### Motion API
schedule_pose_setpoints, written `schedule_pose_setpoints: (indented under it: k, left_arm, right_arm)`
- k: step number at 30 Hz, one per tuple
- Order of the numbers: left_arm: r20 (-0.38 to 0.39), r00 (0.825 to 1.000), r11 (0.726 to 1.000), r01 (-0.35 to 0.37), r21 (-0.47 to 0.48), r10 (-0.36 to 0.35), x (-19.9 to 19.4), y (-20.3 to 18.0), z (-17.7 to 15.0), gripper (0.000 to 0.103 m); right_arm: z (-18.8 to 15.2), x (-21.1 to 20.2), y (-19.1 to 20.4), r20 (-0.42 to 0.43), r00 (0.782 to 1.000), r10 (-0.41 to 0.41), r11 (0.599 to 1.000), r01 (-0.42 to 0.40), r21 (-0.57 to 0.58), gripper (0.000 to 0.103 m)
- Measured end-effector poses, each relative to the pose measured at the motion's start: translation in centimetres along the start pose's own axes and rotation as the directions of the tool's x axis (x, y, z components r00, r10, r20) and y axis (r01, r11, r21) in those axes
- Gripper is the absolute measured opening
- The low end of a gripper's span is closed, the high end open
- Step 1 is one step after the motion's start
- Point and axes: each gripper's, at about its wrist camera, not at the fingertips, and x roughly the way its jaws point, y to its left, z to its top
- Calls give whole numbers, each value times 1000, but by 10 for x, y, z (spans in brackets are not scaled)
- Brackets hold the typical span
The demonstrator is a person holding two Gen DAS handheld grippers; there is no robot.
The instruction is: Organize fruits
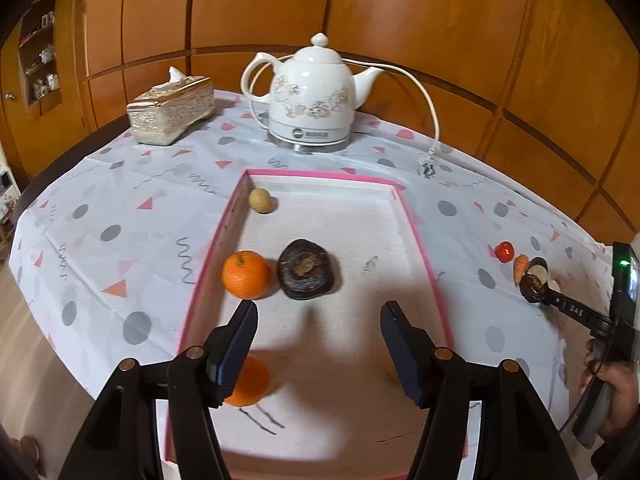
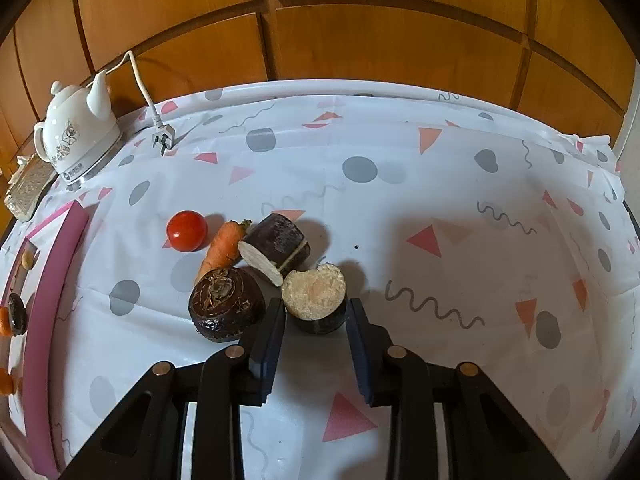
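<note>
My left gripper [image 1: 318, 322] is open and empty above the pink-rimmed tray [image 1: 416, 224]. In the tray lie an orange [image 1: 246, 275], a dark wrinkled piece [image 1: 306, 269], a small yellowish potato [image 1: 261, 200] and a second orange [image 1: 248, 380] partly hidden behind my left finger. My right gripper [image 2: 316, 320] is open around a cut dark piece with a pale face [image 2: 314, 298] on the tablecloth, jaws on either side and not closed. Beside it lie a round dark piece [image 2: 224, 304], another cut dark piece [image 2: 276, 246], a carrot [image 2: 222, 248] and a red tomato [image 2: 187, 231].
A white teapot kettle [image 1: 312, 98] with cord and plug [image 1: 426, 168] stands at the back, a gold tissue box [image 1: 172, 110] to its left. The patterned tablecloth [image 2: 440, 200] covers the round table. Wood panelling stands behind.
</note>
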Motion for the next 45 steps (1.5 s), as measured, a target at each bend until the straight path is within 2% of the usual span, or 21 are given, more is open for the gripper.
schedule_pose_setpoints:
  k: [6, 11, 14, 21, 25, 29, 32, 36, 40, 45]
  left_arm:
    - [-5, 1000, 1000, -10, -14, 10, 0, 6, -1, 66]
    - [-1, 1000, 1000, -2, -20, 2, -2, 8, -1, 66]
    - [1, 1000, 1000, 3, -23, -3, -3, 10, -2, 66]
    - [16, 1000, 999, -3, -44, 3, -8, 20, -4, 66]
    - [20, 1000, 998, -13, -69, 15, -12, 31, -6, 66]
    - [19, 999, 995, -25, -92, 26, -12, 41, -7, 67]
    - [13, 999, 994, -31, -108, 33, -11, 47, -9, 67]
    - [12, 999, 993, -31, -113, 33, -12, 52, -11, 67]
    - [15, 999, 992, -28, -125, 30, -12, 55, -12, 67]
    - [17, 1000, 994, -11, -112, 13, -11, 50, -10, 67]
  right_arm:
    - [-5, -29, 2, 59, 998, 17, 1000, -17, -7, 31]
    - [-12, -56, 29, 94, 989, 112, 991, -104, -79, 31]
    - [-13, -64, 54, 86, 978, 189, 976, -178, -125, 31]
    - [-19, -75, 124, 26, 934, 356, 912, -341, -228, 31]
    - [-22, -76, 161, -15, 906, 422, 873, -411, -262, 31]
    - [-26, -71, 200, -59, 888, 456, 831, -449, -329, 31]
    - [-32, -62, 219, -95, 889, 447, 817, -449, -362, 31]
    - [-39, -59, 218, -105, 886, 452, 815, -458, -356, 32]
    - [-34, -67, 189, -44, 904, 425, 854, -417, -310, 32]
    - [-28, -54, 152, -47, 944, 327, 907, -327, -265, 31]
